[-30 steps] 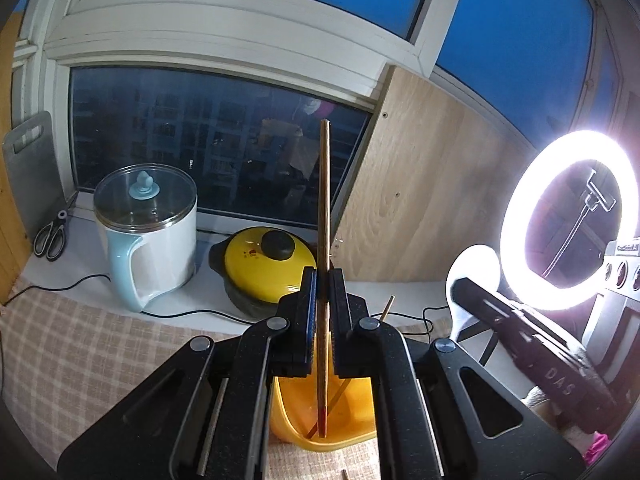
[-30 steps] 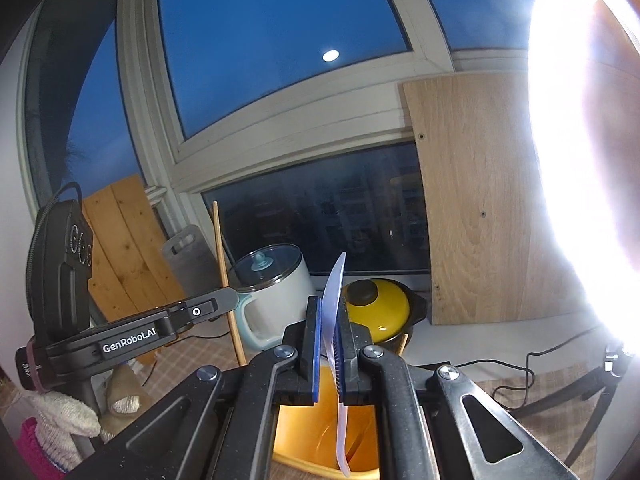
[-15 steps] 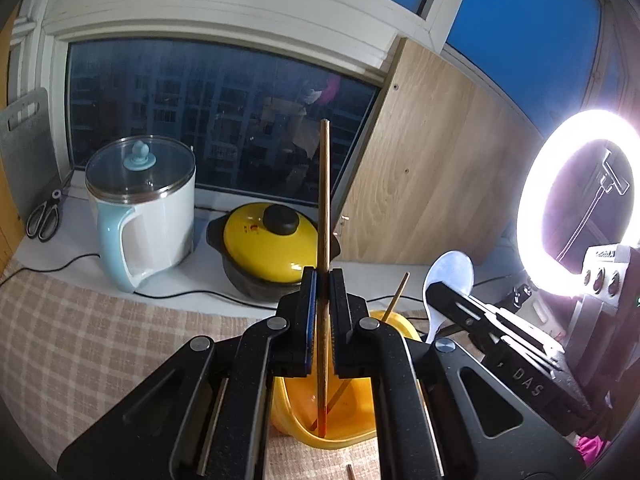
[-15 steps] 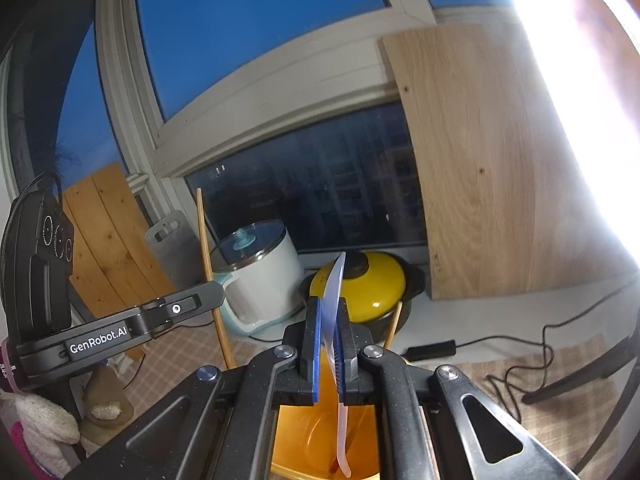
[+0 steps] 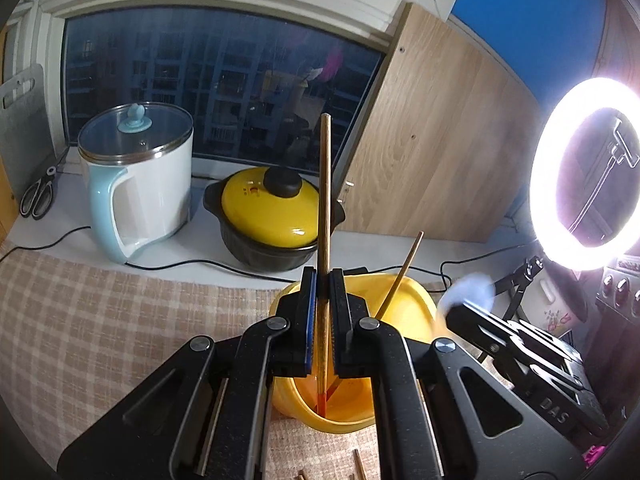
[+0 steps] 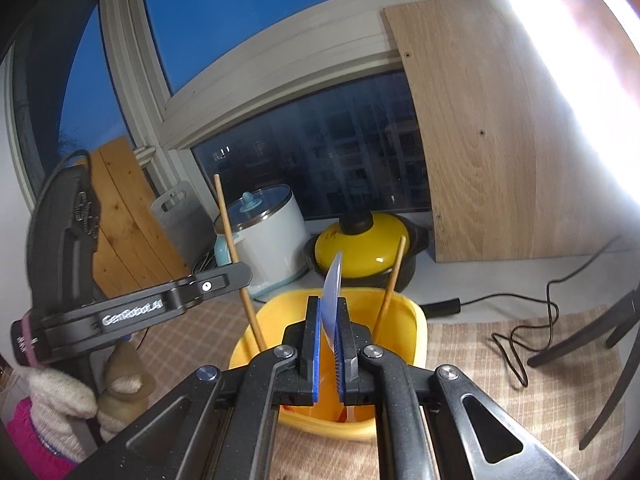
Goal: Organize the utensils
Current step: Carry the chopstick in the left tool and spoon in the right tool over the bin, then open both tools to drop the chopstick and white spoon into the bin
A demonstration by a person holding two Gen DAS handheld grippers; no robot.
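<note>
A wooden chopstick [image 5: 325, 216] is clamped upright in the closed jaws of the left gripper [image 5: 323, 316], its long axis running from 12 to 6 o'clock, its lower tip inside the yellow cup [image 5: 416, 304]. A white spoon [image 6: 333, 296] is held edge-on, bowl uppermost, in the closed jaws of the right gripper [image 6: 329, 344], its handle lowered into the same cup, where a second chopstick [image 5: 400, 276] leans toward 1 o'clock.

Home kitchen: kettle [image 5: 138, 184] and yellow-lidded pot [image 5: 272, 220] on windowsill.

Both black grippers [image 5: 323, 320] [image 6: 328, 344] have blue-padded jaws, silver screws and white "GenRobot.AI" lettering.
</note>
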